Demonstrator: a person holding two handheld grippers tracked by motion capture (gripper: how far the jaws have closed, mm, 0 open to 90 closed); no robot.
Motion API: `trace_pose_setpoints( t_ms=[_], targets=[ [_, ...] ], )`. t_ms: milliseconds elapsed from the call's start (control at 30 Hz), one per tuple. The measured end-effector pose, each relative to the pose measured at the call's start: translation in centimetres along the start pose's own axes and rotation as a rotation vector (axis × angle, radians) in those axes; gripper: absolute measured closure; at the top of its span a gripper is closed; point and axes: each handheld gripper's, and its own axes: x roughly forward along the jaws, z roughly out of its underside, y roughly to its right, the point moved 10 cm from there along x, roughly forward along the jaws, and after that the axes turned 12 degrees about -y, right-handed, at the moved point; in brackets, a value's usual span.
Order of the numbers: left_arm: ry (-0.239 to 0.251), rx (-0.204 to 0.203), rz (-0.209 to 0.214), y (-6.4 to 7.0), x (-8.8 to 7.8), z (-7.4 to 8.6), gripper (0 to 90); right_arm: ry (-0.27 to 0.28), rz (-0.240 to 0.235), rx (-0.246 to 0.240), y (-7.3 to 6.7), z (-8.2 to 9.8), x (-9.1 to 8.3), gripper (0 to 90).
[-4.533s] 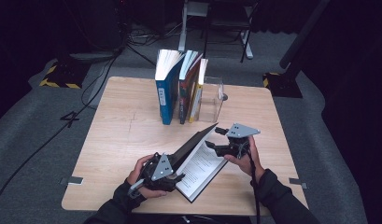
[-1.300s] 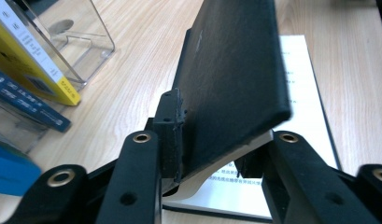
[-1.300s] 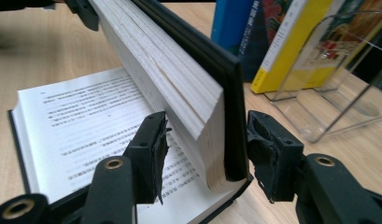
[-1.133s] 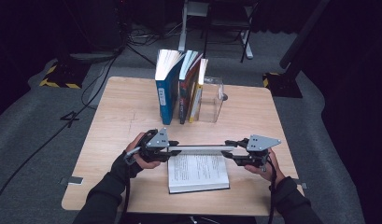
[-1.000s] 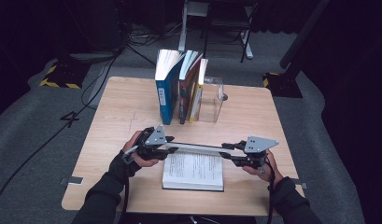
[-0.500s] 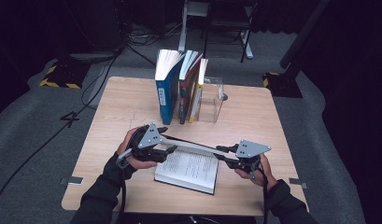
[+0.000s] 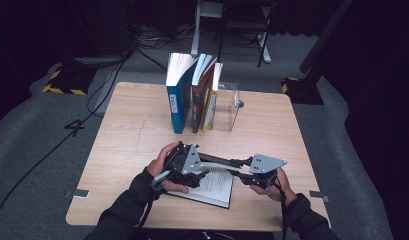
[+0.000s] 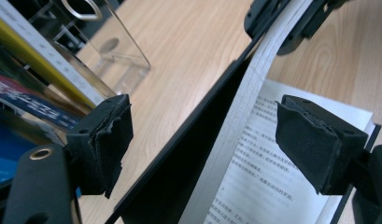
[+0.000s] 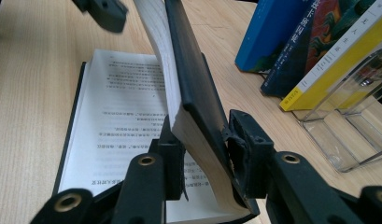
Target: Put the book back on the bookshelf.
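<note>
A black-covered book point(image 7: 215, 184) lies open near the table's front edge. One half of the book point(image 9: 188, 88) stands raised, cover and pages together. My right gripper point(image 9: 207, 156) is shut on the lower corner of that half; its jaws have just eased open a little, but the pads still press on it. My left gripper point(image 8: 212, 140) has just been opening. The raised half of the book point(image 8: 235, 116) passes between the wide jaws without touching either pad. In the high view, the left gripper point(image 7: 203, 169) and right gripper point(image 7: 238, 169) sit close together over the book.
Three upright books point(image 7: 192, 95) lean in a clear acrylic stand point(image 7: 228, 107) at the back middle of the wooden table point(image 7: 132, 130). Bare wood lies to the left and right of the open book. The table's front edge is just below both hands.
The left gripper has opened, let go of the raised half and moved right toward the right gripper. The right gripper keeps its hold and has barely shifted. The book has turned slightly.
</note>
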Motion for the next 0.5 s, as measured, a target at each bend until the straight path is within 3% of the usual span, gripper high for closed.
trace_pose_setpoints(
  t_ms=[133, 167, 200, 367, 433, 467, 500],
  targets=[
    [-0.079, -0.012, -0.008, 0.1, 1.6, 0.8, 21.9, -0.005, -0.003, -0.016, -0.2, 0.0, 0.0, 66.8],
    [-0.077, -0.003, -0.032, 0.0, 1.7, 0.9, 22.2, -0.006, -0.006, -0.016, -0.3, 0.0, 0.1, 66.1],
    [-0.077, -0.008, -0.028, 0.0, 1.7, 0.9, 24.3, -0.009, -0.003, -0.022, -0.3, 0.0, 0.1, 66.0],
    [-0.065, -0.030, 0.004, 0.0, 1.5, 0.9, 30.2, -0.004, -0.004, -0.015, -0.3, 0.0, 0.1, 65.8],
    [-0.064, -0.038, 0.017, -0.1, 1.4, 1.0, 37.1, -0.002, -0.001, -0.011, -0.3, 0.0, 0.1, 65.7],
    [-0.064, -0.047, 0.039, 0.0, 1.3, 1.1, 37.1, -0.001, 0.002, -0.007, -0.2, 0.0, 0.2, 65.7],
    [-0.058, -0.044, 0.061, 0.1, 1.2, 1.2, 45.3, 0.001, 0.003, -0.001, -0.2, 0.0, 0.2, 65.4]
  ],
)
